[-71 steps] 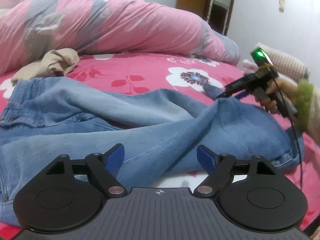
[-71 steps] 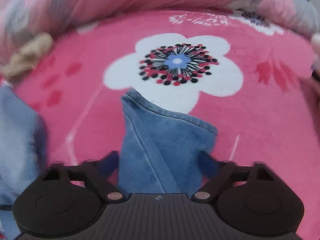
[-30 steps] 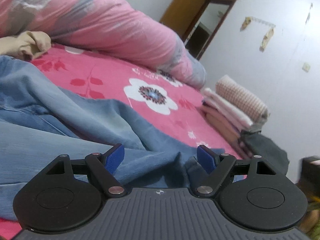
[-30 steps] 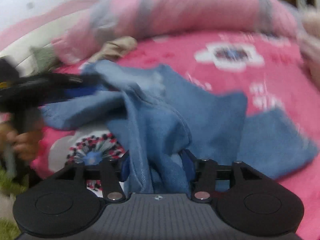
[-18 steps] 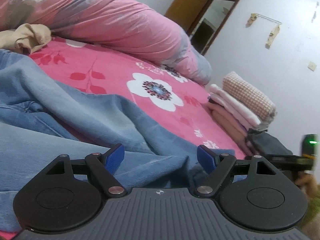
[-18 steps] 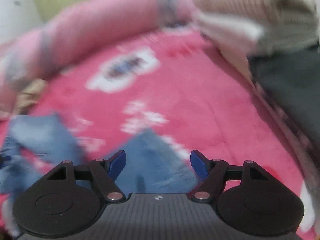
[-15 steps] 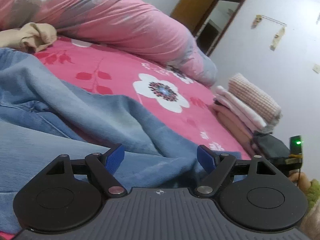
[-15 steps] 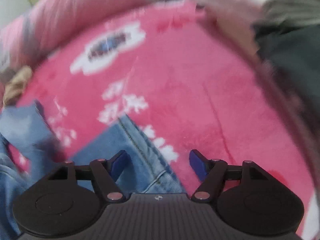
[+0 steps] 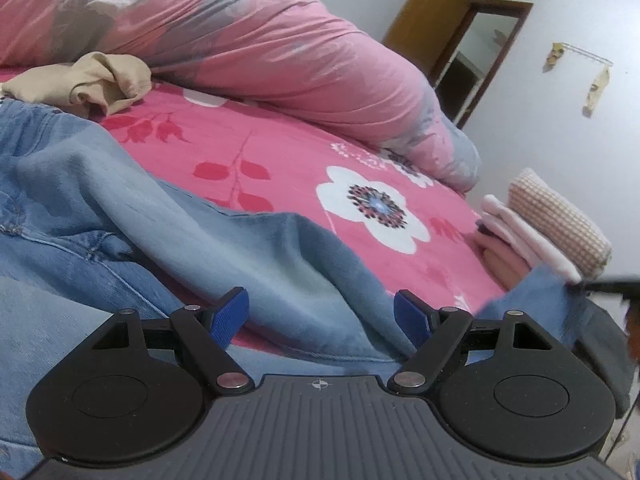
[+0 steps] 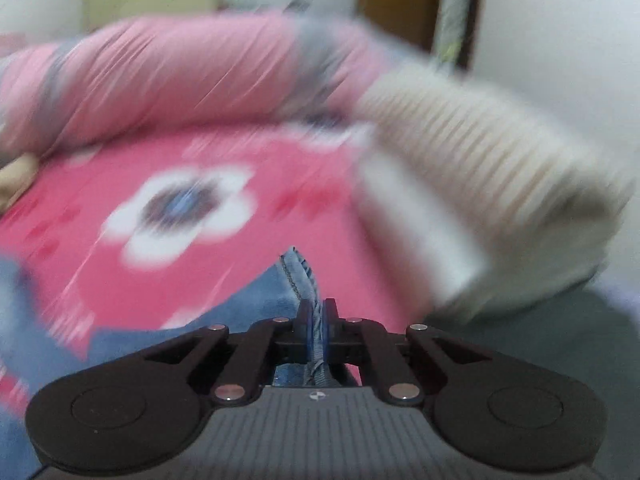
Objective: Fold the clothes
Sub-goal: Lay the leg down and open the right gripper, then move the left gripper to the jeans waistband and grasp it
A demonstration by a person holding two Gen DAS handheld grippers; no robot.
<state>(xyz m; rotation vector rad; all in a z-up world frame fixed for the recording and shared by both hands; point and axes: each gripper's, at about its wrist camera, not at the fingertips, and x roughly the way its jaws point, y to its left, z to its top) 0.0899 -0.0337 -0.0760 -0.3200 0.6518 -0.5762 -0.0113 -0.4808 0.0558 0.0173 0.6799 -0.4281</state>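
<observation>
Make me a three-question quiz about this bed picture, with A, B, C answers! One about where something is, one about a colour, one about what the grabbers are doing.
1. Where is the stack of folded clothes?
A. at the far right edge of the bed
B. on the jeans
C. on the duvet

2. What colour are the jeans?
A. black
B. blue
C. beige

3. What is the right hand-held gripper doing?
A. standing wide open
B. pinching a jeans hem
C. holding a pillow

Answers: 1 A, the stack sits beside the white flower at the bed's edge. 2 B, the denim is light blue. 3 B, its pads have just closed on the hem; the left hand-held gripper is open.
</observation>
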